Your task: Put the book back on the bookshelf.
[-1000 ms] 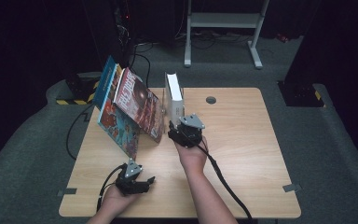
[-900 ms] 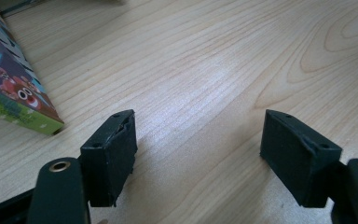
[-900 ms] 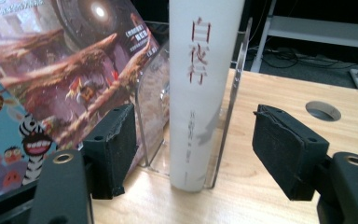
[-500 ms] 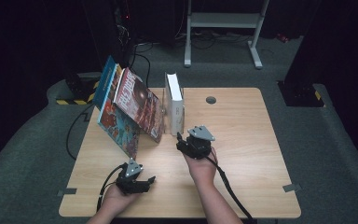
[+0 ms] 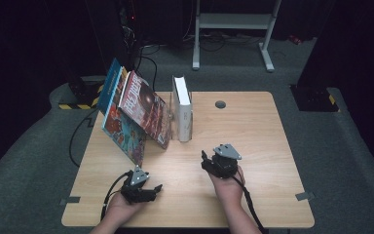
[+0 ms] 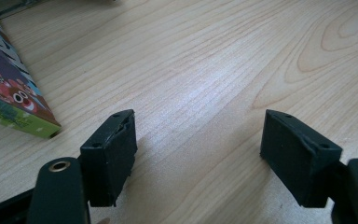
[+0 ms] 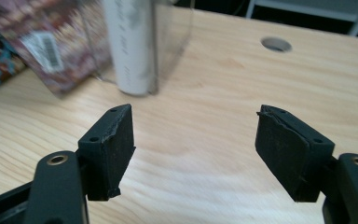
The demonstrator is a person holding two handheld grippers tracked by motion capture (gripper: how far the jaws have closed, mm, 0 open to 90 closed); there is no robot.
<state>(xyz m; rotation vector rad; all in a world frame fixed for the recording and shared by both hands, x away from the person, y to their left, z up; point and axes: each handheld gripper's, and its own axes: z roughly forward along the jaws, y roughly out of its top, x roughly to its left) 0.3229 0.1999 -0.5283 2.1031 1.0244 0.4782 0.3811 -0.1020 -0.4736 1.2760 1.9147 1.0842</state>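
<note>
Hovering mid-frame, right gripper spread and empty; upright white book could tip if bumped.

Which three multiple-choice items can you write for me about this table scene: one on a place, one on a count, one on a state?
1. Where does the white book stand?
A. Upright, to the right of the leaning books
B. Flat at the near table edge
C. On the floor

2. How many picture books lean together at the left?
A. One
B. Three
C. Six

3. How are the jaws of the right gripper?
A. Shut on the white book
B. Shut on nothing
C. Open, nothing between them

Key: 1 A, it stands on end beside them. 2 B, three covers overlap. 3 C, the right gripper view shows bare table between the pads.
</note>
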